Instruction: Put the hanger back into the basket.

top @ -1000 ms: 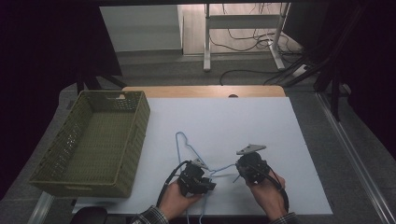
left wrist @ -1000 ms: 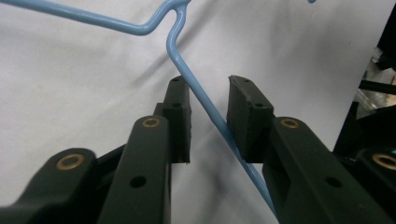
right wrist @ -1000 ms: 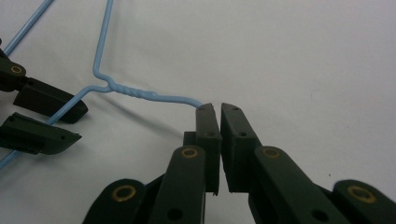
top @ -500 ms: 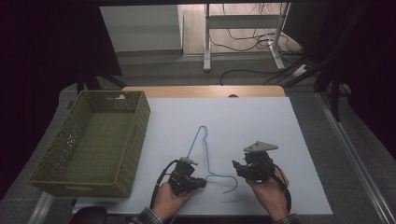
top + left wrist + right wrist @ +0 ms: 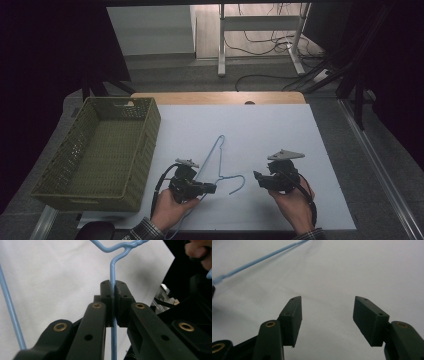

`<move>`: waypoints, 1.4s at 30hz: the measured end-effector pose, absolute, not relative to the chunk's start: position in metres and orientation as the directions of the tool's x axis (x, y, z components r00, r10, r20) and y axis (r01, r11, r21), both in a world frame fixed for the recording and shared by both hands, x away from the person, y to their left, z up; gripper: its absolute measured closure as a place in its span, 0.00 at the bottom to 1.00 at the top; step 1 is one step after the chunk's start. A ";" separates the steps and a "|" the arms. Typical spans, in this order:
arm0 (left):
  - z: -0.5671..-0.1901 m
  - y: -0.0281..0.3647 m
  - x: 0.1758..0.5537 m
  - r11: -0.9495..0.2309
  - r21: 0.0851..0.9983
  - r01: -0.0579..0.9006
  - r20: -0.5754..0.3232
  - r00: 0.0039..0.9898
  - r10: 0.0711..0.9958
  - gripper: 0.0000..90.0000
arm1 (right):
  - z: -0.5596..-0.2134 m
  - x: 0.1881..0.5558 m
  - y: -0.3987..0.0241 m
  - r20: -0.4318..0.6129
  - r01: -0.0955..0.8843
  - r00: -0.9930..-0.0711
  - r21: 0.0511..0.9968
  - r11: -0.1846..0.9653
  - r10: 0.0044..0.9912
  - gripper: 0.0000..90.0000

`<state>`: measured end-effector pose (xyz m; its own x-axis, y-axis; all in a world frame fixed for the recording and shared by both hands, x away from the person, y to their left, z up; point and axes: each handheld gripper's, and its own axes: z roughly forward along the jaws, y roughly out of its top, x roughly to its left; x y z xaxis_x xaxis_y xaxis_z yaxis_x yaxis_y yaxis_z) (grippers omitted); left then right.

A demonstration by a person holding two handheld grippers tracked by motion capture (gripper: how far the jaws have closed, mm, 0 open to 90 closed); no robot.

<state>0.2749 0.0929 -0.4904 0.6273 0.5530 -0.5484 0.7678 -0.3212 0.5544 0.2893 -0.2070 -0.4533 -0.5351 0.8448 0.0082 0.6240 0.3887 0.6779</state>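
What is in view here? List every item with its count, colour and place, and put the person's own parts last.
hanger: one, light blue wire, on the white sheet near the front, its hook toward the right tongs.
basket: one, olive green, woven, at the table's left side.
white sheet: one, white, covering the tabletop.
table: one, wooden edge showing at the far side.
left tongs: one, black, shut on the hanger wire below its twisted neck.
right tongs: one, black, open over bare sheet, nothing between the jaws, which have just been opening.
hands: two, at the front edge, one on each pair of tongs.
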 end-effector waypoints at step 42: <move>-0.459 0.118 0.273 -0.245 0.597 0.764 -0.693 0.645 0.322 0.97 | -0.424 0.261 -0.172 0.087 0.408 -0.797 0.807 0.427 0.598 0.51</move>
